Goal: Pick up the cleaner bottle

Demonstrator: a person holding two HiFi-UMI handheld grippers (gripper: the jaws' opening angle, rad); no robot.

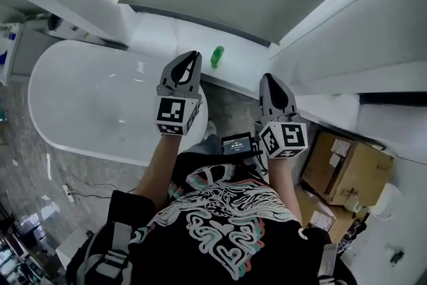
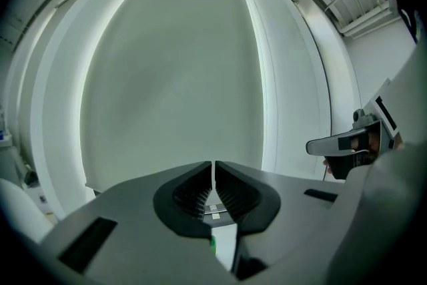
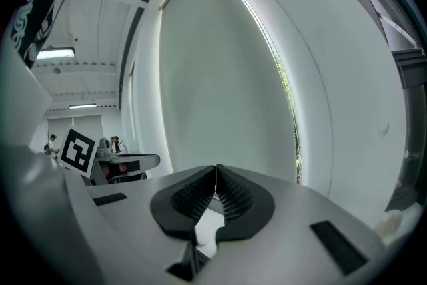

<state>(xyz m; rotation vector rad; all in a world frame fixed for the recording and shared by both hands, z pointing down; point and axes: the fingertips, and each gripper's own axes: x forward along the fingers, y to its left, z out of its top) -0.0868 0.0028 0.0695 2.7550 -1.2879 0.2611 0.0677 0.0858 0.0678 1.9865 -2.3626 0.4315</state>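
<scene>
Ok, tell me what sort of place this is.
Likely a bathroom: a white bathtub, a small green bottle on the white ledge beside it, and a cardboard box nearby.

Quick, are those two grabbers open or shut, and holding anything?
Left gripper: jaws closed, holding nothing.
Right gripper: jaws closed, holding nothing.

Right gripper [image 3: 215, 177] pointing at pale window blind [image 3: 213, 77], jaws pressing together, nothing sitting between them. Left gripper [image 3: 137, 161] showing at left edge, marker cube facing camera. Ceiling light strip [image 3: 57, 53] glowing upper left.
</scene>
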